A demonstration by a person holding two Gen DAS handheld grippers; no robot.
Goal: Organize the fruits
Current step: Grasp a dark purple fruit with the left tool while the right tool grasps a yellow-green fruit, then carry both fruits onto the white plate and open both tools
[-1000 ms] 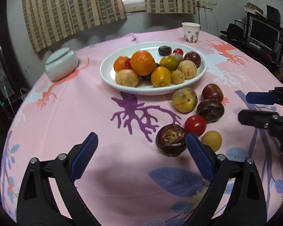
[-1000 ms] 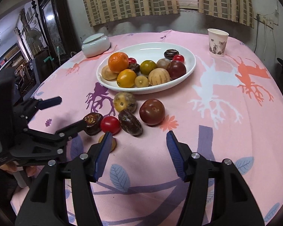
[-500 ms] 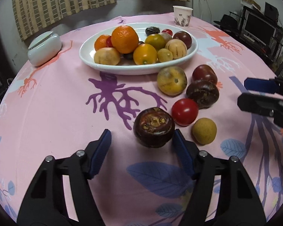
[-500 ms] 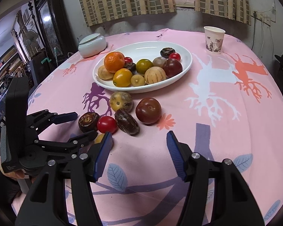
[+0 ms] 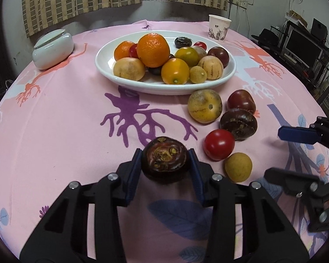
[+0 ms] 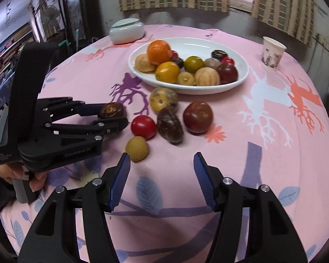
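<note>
dark brown fruit [image 5: 165,160] sits clamped between the left gripper [image 5: 164,164] pads, whose jaws have just closed on it, on the cloth in front of the white plate [image 5: 111,71]; the right gripper [image 6: 162,175] gapes empty, further off.

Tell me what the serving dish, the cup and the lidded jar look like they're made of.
Serving dish: probably glazed ceramic, white and glossy with window glare on its rim. Cup: looks like paper, matte, thin-walled, with a printed pattern. Lidded jar: likely glazed porcelain, pale, smooth, softly shiny. None can be confirmed by look alone.
</note>
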